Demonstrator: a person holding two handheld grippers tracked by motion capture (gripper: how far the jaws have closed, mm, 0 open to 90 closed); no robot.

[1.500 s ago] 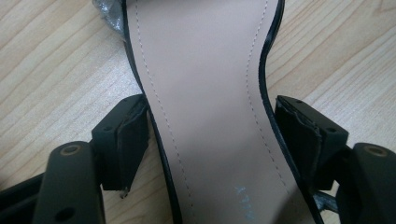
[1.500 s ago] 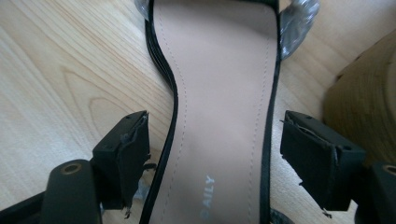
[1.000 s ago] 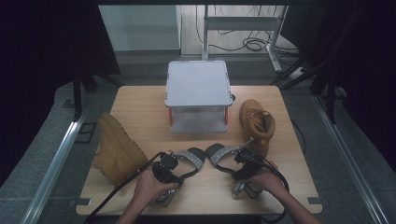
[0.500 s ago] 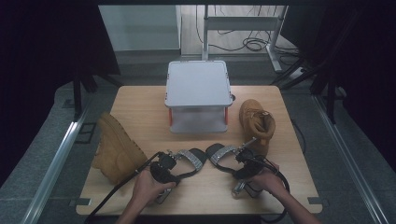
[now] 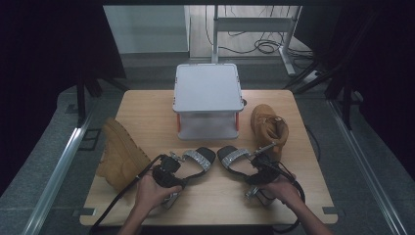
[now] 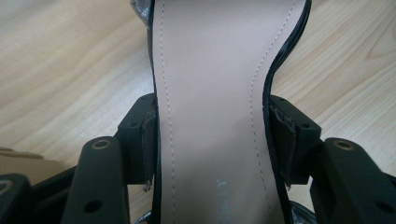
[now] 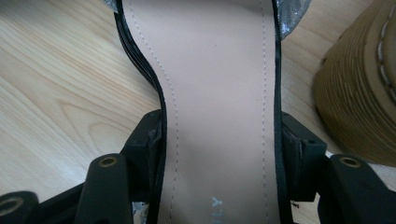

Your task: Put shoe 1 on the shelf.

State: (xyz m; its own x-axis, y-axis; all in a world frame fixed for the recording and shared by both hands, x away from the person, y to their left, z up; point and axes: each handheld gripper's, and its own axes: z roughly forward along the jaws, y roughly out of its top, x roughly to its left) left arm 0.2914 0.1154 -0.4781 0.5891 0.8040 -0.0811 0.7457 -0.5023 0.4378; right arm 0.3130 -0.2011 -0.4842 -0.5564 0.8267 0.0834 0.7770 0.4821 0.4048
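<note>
Two black sandals with tan insoles and glittery silver straps lie toes-away at the front of the wooden table [image 5: 147, 110]. My left gripper [image 5: 169, 172] is shut on the left sandal [image 5: 199, 159]. In the left gripper view its pads [image 6: 144, 135] press both edges of the sandal's insole [image 6: 210, 56] at the narrow waist. My right gripper [image 5: 259, 172] is shut on the right sandal [image 5: 234, 157] in the same way. In the right gripper view that sandal's insole [image 7: 210, 56] runs up between the pads [image 7: 299, 149].
A grey lidded box [image 5: 207, 93] on orange posts stands at the table's middle back. One tan boot [image 5: 120, 156] lies on its side at the left edge. Another tan boot [image 5: 269, 126] stands just right of the right sandal, its sole [image 7: 359, 88] close by.
</note>
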